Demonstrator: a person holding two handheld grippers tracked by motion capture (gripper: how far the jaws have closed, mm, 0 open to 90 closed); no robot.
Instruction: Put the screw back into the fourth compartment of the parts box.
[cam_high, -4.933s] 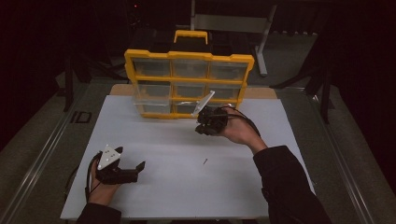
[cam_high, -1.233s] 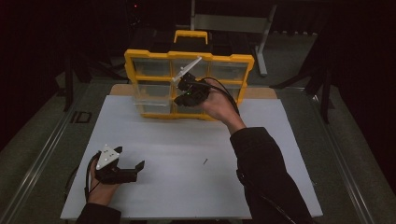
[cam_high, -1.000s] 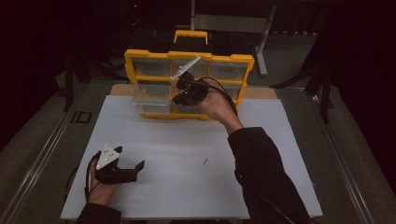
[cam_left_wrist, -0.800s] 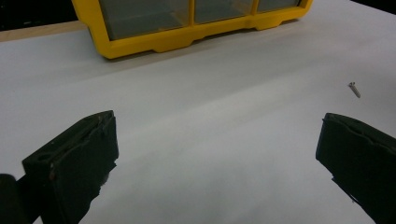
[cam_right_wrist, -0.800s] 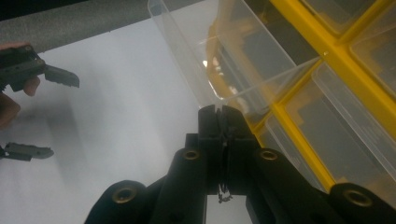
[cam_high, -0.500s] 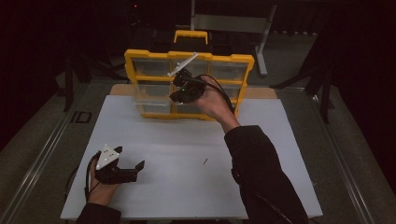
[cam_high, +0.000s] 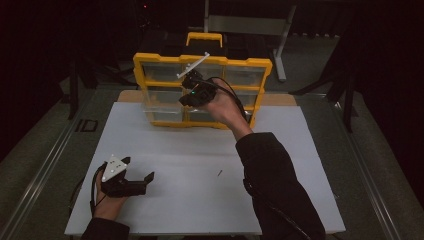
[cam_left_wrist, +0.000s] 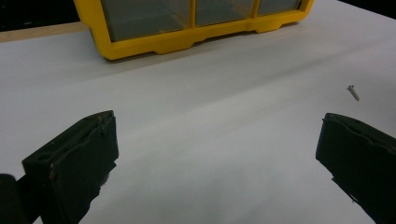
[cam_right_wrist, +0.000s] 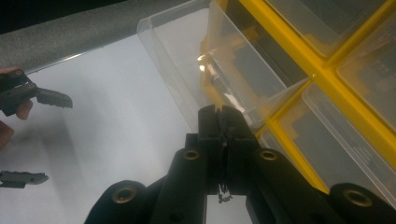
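White sheeting covers the tabletop (cam_high: 200, 165), whose near edge is cut off at the bottom of the high view, as are both of the person's forearms. At its far edge stands a yellow organiser case (cam_high: 202, 90) on its side, clear-fronted drawers facing the person; behind it everything is dark and hard to make out. One clear drawer (cam_right_wrist: 187, 65) in the middle row is pulled partway out, seen best in the right gripper view; the glare on its plastic hides whatever may lie inside. The right tongs (cam_right_wrist: 223, 112) are clenched tight, jaws pressed together at the drawer's front edge; whether they pinch the plastic lip or merely touch it cannot be told. In the high view the right tongs (cam_high: 192, 92) sit in front of the case's middle, higher and further left than nearly five seconds earlier, when they hovered by its lower right corner. The left tongs (cam_high: 137, 182) rest near the tabletop's front left, released, jaws spread wide with nothing between them, in the same spot as before. A small screw (cam_high: 219, 173) lies alone on the sheeting, between the two hands, unmoved; it also shows in the left gripper view (cam_left_wrist: 353, 92).
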